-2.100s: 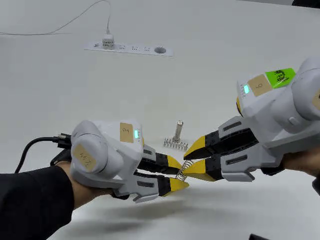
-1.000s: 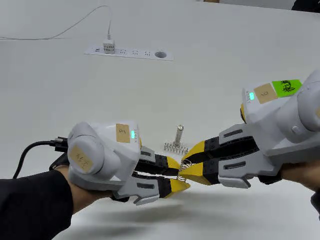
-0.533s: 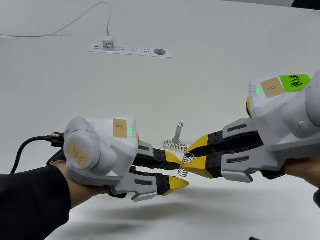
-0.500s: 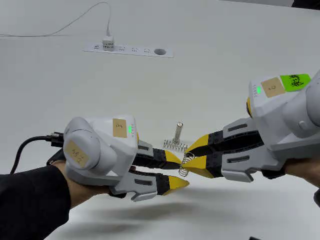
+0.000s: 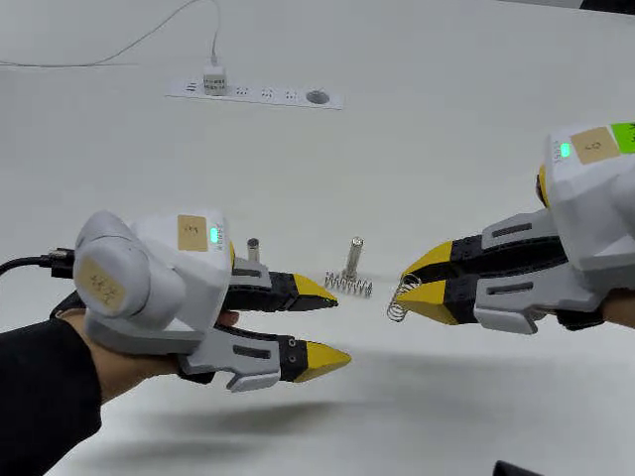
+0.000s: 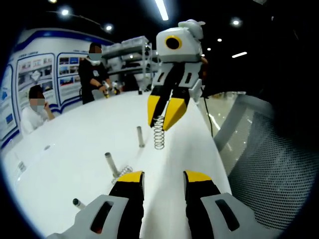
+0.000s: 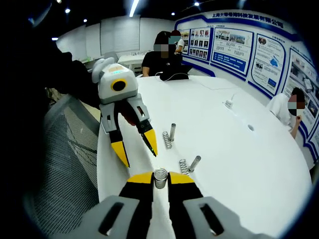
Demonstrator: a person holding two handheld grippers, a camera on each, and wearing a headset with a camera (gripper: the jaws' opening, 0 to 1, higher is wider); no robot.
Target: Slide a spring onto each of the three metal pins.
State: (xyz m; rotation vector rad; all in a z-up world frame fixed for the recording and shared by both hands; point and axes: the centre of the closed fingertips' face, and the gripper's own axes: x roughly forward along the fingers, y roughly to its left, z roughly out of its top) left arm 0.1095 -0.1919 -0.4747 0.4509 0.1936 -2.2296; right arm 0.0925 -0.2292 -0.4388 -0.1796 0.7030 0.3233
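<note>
One spring point(image 5: 398, 303) is pinched end-on by the right gripper point(image 5: 401, 284); the left gripper point(image 5: 342, 326) is spread, empty. With so thin a grip, it could be flicked out.

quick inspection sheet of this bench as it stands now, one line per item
surface: white table
job's things: three metal pins upright, no spring seen on any; loose spring lying beside one pin
clutter: power strip
grippers: left hand-held gripper open; right hand-held gripper shut on held spring
cables: white lead into the strip; black lead behind the left hand-held gripper
surroundings: people seated at the table, wall posters
</note>
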